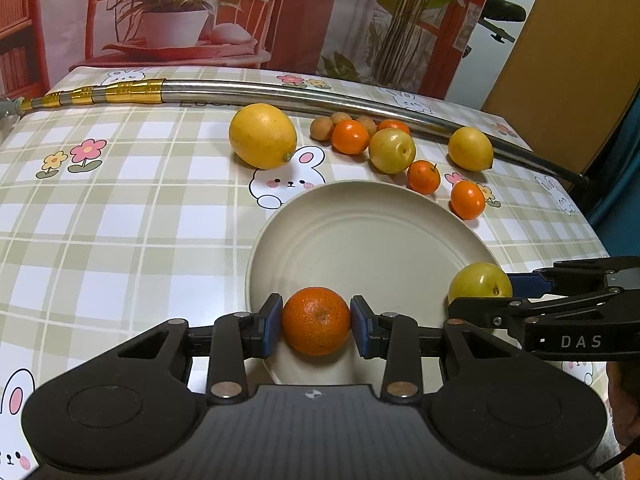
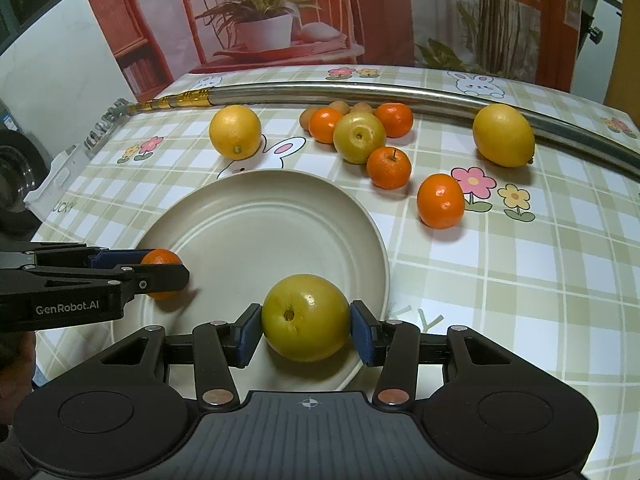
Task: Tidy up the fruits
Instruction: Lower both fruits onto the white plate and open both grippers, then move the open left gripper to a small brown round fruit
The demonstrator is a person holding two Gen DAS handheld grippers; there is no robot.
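Step in hand: delivery of two fruits to the cream plate [image 2: 372,236]; both sit low over its near rim, whether resting on it cannot be told.

Left hand-held gripper [image 1: 316,322]: pads clamped on the mandarin [image 1: 316,320] at its sides; the fruit is near-round, its stem scar facing the camera.

Right hand-held gripper [image 2: 306,328]: clamped on the yellow-green plum [image 2: 306,318], stem pit facing the camera; no marked long axis.

Next move, by judgement: part the jaws gently so neither fruit rolls off the rim; then fetch the remaining fruit [image 2: 360,136] lying on the bench [image 2: 520,280] beyond the plate.
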